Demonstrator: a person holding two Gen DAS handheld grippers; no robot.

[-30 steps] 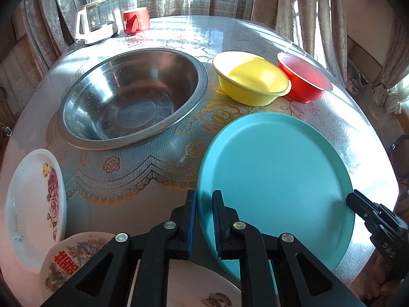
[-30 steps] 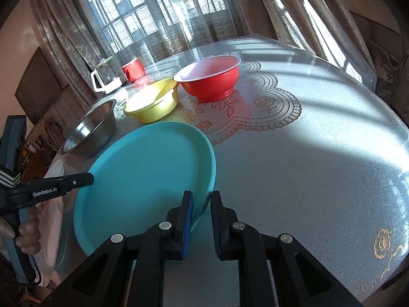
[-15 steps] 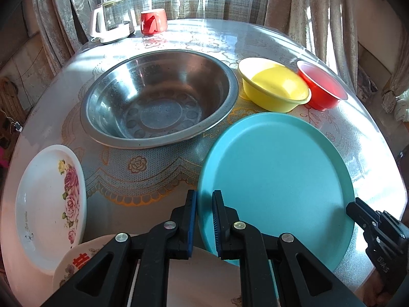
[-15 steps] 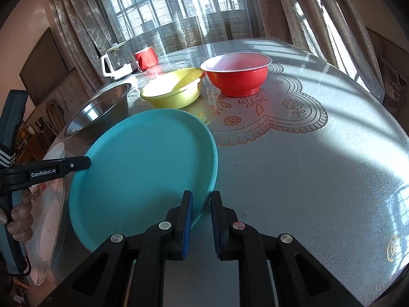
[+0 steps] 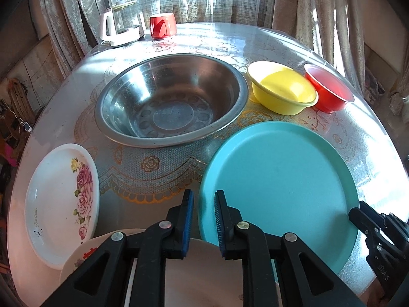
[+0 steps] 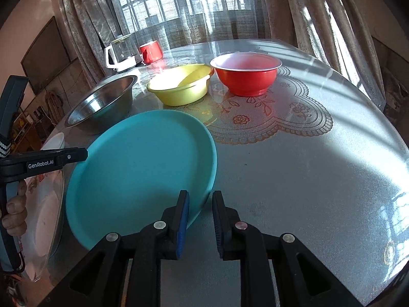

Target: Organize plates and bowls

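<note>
A big turquoise plate (image 5: 278, 186) (image 6: 140, 174) lies flat on the table's near side. My left gripper (image 5: 203, 204) hovers at its left rim and my right gripper (image 6: 200, 204) at its right near rim. Both pairs of jaws are opening from a narrow gap. The rim shows in each gap, and no pad presses on it. Behind the plate stand a steel bowl (image 5: 171, 102) (image 6: 102, 107), a yellow bowl (image 5: 283, 89) (image 6: 181, 87) and a red bowl (image 5: 329, 89) (image 6: 245, 76). A white rose plate (image 5: 58, 204) lies at the left. A cream plate (image 5: 204, 268) sits under my left gripper.
A white kettle (image 5: 120, 28) and a red cup (image 5: 163, 25) stand at the table's far edge by the curtains. A person's hand (image 6: 15, 212) holds the left tool. Bare lace-patterned tablecloth (image 6: 306, 166) stretches to the right of the turquoise plate.
Both pairs of jaws have spread slightly. The left view has swung so the steel bowl sits nearer the middle. In the right view the bowls have shifted right.
</note>
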